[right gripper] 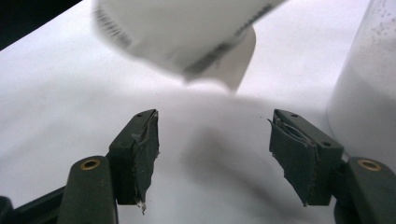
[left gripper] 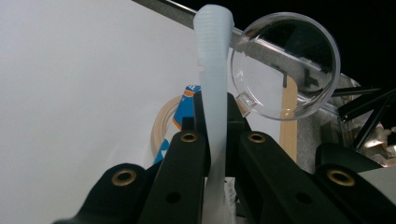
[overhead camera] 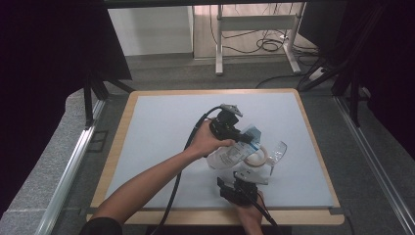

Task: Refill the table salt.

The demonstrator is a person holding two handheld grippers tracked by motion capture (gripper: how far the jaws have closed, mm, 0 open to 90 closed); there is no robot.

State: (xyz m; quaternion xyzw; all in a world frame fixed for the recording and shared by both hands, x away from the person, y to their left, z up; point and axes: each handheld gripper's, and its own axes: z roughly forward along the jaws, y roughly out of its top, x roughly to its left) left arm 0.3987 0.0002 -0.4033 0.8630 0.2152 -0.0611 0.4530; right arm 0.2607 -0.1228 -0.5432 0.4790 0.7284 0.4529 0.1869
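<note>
Bag (overhead camera: pixel 230 155) of white powder hangs tilted above mat (overhead camera: pixel 156 127), top edge pinched tight in left gripper (overhead camera: pixel 243 137), likely so it can pour. Clear glass (overhead camera: pixel 276 152) lies on its side just beyond bag, wooden ring (overhead camera: pixel 258 157) beside it. Right gripper (overhead camera: pixel 243 177) rests low near table edge (overhead camera: pixel 215 218), jaws wide apart, nothing between, probably waiting to steady bag.

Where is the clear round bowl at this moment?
In the high view the clear round bowl sits on the white mat, right of centre, beside the wooden ring and the plastic bag pinched by the left gripper.
</note>
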